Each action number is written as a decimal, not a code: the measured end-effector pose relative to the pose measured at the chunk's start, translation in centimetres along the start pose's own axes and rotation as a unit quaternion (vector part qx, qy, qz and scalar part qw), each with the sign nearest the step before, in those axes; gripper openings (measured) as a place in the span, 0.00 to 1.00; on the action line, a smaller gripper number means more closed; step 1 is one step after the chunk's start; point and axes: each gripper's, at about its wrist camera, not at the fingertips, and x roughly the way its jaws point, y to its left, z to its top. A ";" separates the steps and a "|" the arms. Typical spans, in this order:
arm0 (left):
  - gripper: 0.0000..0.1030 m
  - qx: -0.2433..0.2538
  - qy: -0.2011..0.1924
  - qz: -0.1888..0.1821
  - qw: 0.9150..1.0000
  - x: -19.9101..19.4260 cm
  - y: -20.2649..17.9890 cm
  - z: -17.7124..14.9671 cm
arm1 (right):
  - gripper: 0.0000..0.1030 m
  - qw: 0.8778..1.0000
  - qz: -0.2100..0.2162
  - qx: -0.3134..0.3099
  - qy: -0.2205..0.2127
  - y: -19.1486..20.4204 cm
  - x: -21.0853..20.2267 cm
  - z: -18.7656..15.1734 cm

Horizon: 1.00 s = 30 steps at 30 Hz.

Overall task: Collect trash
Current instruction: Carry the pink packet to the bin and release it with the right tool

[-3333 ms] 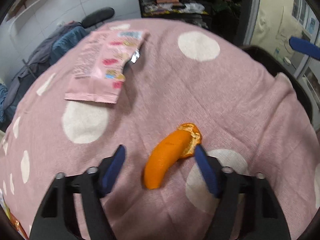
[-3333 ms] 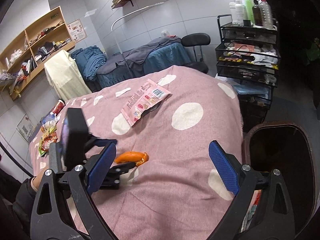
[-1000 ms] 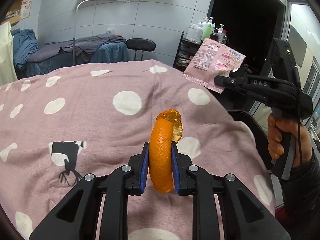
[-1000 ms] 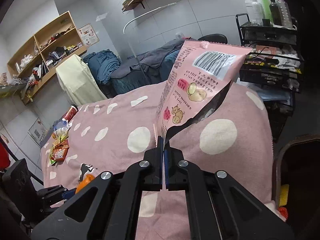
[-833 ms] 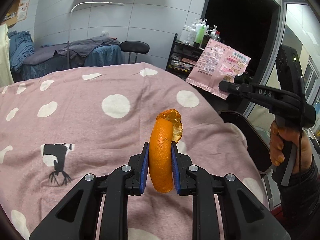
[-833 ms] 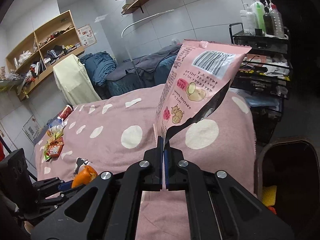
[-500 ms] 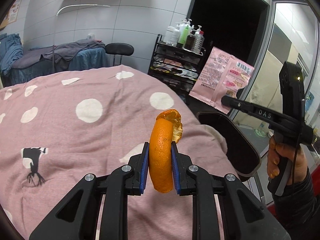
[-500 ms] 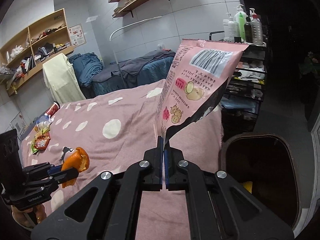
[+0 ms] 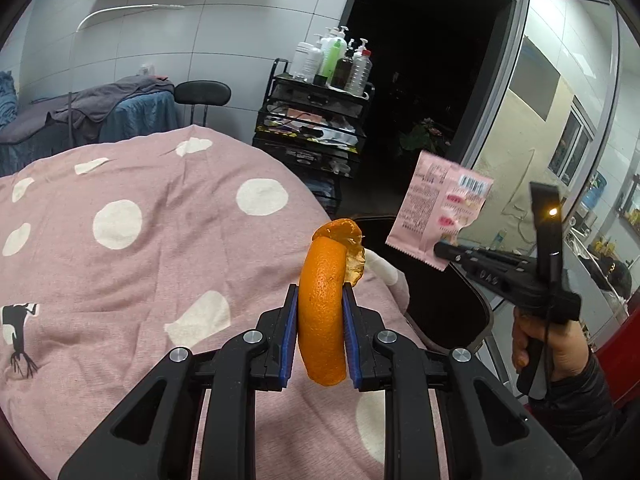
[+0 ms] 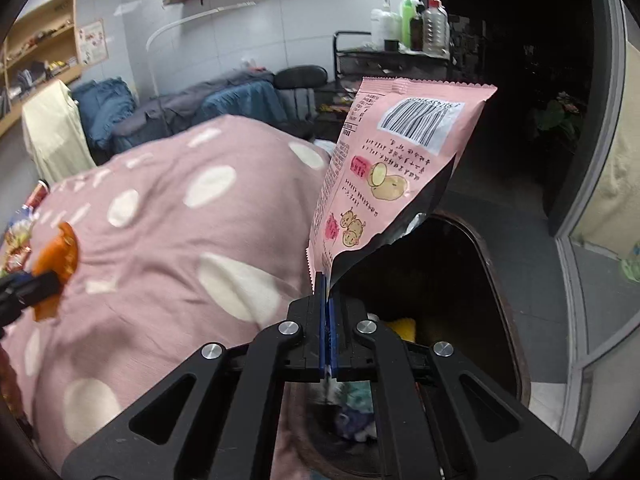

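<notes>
Pinching an orange peel (image 9: 324, 312), the left gripper (image 9: 319, 336) hangs over the table's (image 9: 140, 264) right edge; right gripper (image 10: 328, 320) clamps a pink snack bag (image 10: 392, 168) above the trash bin (image 10: 496, 280).

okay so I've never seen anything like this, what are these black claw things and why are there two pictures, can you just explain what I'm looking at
There is no robot here. A person holds two hand tools, each with two jaws and a wide-angle camera looking out along them. So each picture is one tool's own view.

In the left tool's view, the left gripper is shut on a curved piece of orange peel. Further right you see the person's hand holding the other tool.

In the right tool's view, the right gripper is shut on the bottom edge of an opened pink snack bag, held over a dark trash bin with some rubbish already inside.

The surface is covered by a pink cloth with white dots. A few more wrappers lie at its far end.
</notes>
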 end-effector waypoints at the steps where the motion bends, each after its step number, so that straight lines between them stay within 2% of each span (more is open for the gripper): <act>1: 0.20 0.002 0.001 -0.002 1.000 0.1 -0.2 0.0 | 0.03 1.000 -0.002 0.001 0.008 -0.3 0.4 -0.2; 8: 0.20 0.002 0.008 -0.015 1.000 0.8 -0.7 0.2 | 0.03 0.998 -0.021 0.008 0.058 -2.2 3.0 -2.3; 14: 0.20 0.008 0.012 -0.021 1.000 1.3 -1.2 0.3 | 0.04 0.997 -0.025 0.017 0.074 -2.7 4.2 -3.3; 17: 0.20 0.012 0.014 -0.023 1.000 1.5 -1.5 0.3 | 0.17 0.996 -0.019 0.029 0.079 -3.0 4.5 -3.5; 18: 0.20 0.012 0.014 -0.024 1.000 1.6 -1.5 0.4 | 0.33 0.996 -0.019 0.033 0.078 -3.1 4.4 -3.6; 19: 0.20 0.013 0.015 -0.025 0.999 1.7 -1.5 0.4 | 0.53 0.996 -0.018 0.038 0.073 -3.2 4.2 -3.7; 20: 0.20 0.014 0.015 -0.026 0.999 1.8 -1.6 0.4 | 0.59 0.997 -0.019 0.041 0.069 -3.1 4.1 -3.8; 30: 0.20 0.024 0.022 -0.041 0.999 3.0 -2.9 1.1 | 0.64 0.997 -0.014 0.076 0.023 -3.7 1.4 -3.3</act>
